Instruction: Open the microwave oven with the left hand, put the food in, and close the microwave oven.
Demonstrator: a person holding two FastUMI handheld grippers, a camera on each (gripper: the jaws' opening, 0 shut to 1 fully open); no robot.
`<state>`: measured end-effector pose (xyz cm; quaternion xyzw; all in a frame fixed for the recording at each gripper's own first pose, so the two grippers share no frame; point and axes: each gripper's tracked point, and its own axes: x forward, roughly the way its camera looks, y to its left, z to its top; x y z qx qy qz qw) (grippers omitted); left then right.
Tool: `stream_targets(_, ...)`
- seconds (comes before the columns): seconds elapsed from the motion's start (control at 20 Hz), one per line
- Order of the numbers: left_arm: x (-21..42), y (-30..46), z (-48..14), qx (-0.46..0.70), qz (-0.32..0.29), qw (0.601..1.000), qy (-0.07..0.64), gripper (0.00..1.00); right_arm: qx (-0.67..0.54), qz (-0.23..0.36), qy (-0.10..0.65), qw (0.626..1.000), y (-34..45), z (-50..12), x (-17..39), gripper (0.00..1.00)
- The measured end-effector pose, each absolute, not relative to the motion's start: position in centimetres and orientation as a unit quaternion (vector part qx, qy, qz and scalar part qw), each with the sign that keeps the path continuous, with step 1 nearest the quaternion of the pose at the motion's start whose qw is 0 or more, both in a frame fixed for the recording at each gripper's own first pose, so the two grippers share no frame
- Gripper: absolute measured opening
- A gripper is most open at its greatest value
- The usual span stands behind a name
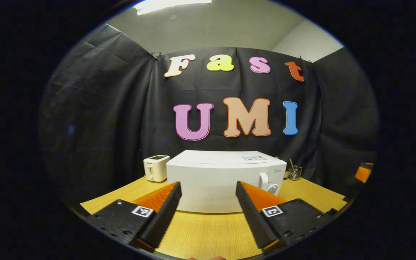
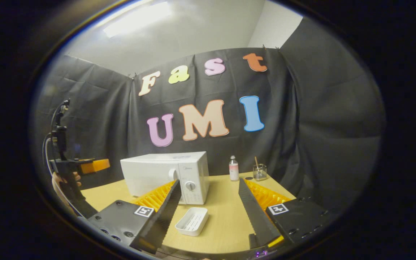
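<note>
No legible text: small grey brand mark on white box-shaped microwave oven (image 1: 226, 180) above its round dial, sticker on its top, and label on clear pink-banded bottle (image 2: 233, 168) to its right, all too small.

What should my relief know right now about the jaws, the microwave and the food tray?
Left gripper: jaws open, empty, facing the microwave from a short way off.
Right gripper: jaws open, empty, above the table.
Microwave door shut, handle untouched.
White tray lies on the table in front of the microwave; I cannot tell what it holds.
Done: nothing.
Left: open the door with the left gripper, put the food in, close it.
</note>
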<state>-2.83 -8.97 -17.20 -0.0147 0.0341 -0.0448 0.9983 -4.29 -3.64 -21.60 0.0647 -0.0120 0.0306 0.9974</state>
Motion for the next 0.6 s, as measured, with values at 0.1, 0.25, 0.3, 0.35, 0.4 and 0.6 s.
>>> stream_targets(0.1, -3.8, -7.7, -16.2, -0.019, -0.029, 0.999, 0.022, 0.95, 0.065, 0.029, -0.014, 0.997, -3.7, -21.4, -4.3, 0.92)
stream_targets(0.25, -5.4, -6.6, -14.9, -0.01, -0.025, 1.0, 0.005, 0.96, 0.067, 0.025, -0.017, 0.997, -3.9, -21.2, -4.4, 0.92)
stream_targets(0.3, -5.8, -6.4, -14.7, -0.006, -0.026, 1.0, 0.006, 0.96, 0.067, 0.025, -0.018, 0.997, -3.9, -21.2, -4.4, 0.92)
stream_targets(0.35, -6.1, -6.6, -14.5, -0.001, -0.027, 1.0, 0.003, 0.96, 0.067, 0.023, -0.02, 0.997, -4.0, -21.1, -4.4, 0.92)
stream_targets(0.4, -6.4, -6.6, -14.1, 0.005, -0.03, 1.0, -0.001, 0.96, 0.067, 0.021, -0.02, 0.997, -4.2, -21.0, -4.5, 0.92)
stream_targets(0.6, -7.0, -7.0, -13.5, 0.019, -0.038, 0.999, -0.01, 0.96, 0.07, 0.016, -0.023, 0.997, -4.6, -20.9, -4.8, 0.92)
